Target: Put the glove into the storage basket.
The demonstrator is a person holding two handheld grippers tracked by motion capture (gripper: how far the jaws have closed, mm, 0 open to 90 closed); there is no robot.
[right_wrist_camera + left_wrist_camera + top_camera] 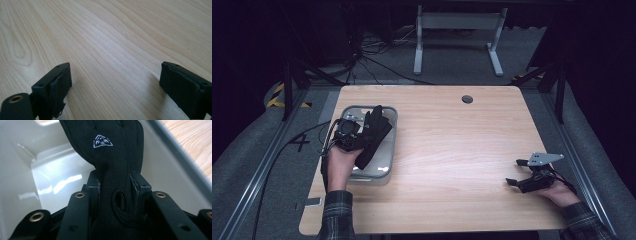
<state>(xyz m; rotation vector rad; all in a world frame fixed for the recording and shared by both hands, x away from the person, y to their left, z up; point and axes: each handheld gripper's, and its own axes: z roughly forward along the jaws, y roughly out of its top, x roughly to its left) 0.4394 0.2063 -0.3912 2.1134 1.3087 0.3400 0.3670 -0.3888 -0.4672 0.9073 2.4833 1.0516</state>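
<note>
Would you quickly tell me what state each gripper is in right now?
Left gripper: shut on the black glove, above the grey bin.
Right gripper: open, holding nothing, low over the wooden table.

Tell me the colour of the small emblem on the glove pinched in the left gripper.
White, a triangular emblem on the black fabric glove; clearest in the left gripper view.

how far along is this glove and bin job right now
Done: the left claw has the black glove pinched between its jaws. In hand: the glove hangs over the grey bin, fingers inside it. Left: letting go so it lies in the bin. The right claw rests open on the table, idle.
</note>
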